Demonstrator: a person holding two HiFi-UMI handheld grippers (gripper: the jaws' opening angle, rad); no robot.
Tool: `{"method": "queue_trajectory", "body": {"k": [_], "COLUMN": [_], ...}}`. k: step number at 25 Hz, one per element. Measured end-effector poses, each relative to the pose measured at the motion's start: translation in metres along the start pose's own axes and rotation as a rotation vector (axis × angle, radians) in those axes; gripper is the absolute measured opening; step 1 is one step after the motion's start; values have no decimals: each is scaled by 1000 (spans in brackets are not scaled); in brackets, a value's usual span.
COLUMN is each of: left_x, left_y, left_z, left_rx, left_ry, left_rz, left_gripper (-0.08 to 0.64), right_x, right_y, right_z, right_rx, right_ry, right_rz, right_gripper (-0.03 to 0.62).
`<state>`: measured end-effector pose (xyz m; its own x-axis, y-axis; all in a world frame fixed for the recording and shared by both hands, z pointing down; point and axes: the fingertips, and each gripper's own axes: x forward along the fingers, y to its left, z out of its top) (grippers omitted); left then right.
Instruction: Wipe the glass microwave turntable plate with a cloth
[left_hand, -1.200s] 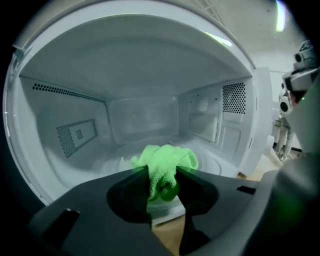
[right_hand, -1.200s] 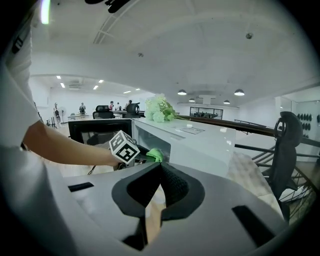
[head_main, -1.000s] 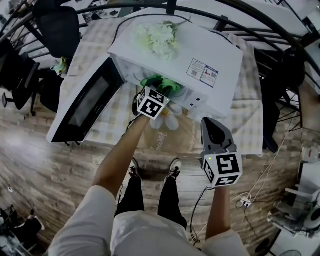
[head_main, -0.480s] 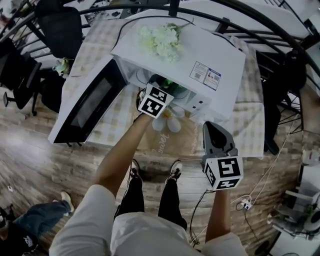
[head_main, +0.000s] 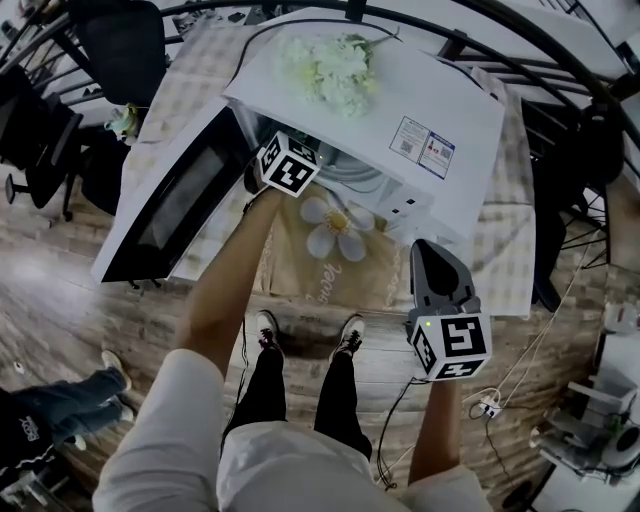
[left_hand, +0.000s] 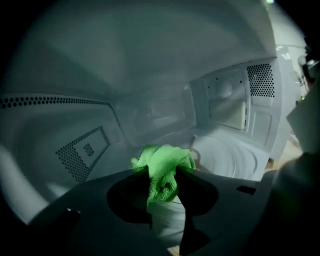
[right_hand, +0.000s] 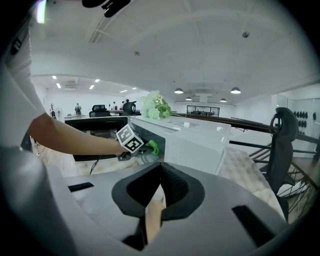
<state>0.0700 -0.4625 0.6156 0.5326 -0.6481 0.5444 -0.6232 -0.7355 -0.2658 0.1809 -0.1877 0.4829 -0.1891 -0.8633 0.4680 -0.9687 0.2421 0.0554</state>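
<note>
Left claw (left_hand: 162, 171) pushed deeper into microwave (head_main: 400, 100), pinching green cloth (left_hand: 165, 157), glass turntable plate (left_hand: 230, 155) just right; right claw (right_hand: 159, 167) pressed together.

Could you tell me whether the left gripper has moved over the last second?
Yes. In the head view the left gripper has shifted away from the flower print on the mat, deeper into the microwave.

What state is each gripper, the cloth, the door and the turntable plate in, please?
microwave door: swung open.
green cloth: bunched, pinched between jaws.
left gripper: inside the cavity, shut on the green cloth.
glass turntable plate: flat on the cavity floor.
right gripper: shut, empty, outside the microwave.
</note>
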Motion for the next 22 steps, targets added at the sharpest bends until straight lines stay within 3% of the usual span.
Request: {"method": "queue_trajectory", "body": {"k": [4, 10, 19, 22], "left_x": [1, -3, -3, -5], "left_y": [-10, -32, -110, -140], "left_z": [-6, 0, 24, 35], "left_rx": [-79, -55, -12, -37], "left_ry": [0, 7, -6, 5], "left_rz": [-16, -73, -210, -298], "left_gripper": [141, 140, 140, 140], "right_x": [0, -2, 1, 1], "right_y": [-5, -10, -4, -1], "right_z": [-1, -1, -7, -7], "right_rx": [3, 27, 17, 14], "right_ry": [-1, -16, 0, 4], "right_rz": [-7, -7, 7, 12], "right_gripper": [14, 14, 14, 14]}}
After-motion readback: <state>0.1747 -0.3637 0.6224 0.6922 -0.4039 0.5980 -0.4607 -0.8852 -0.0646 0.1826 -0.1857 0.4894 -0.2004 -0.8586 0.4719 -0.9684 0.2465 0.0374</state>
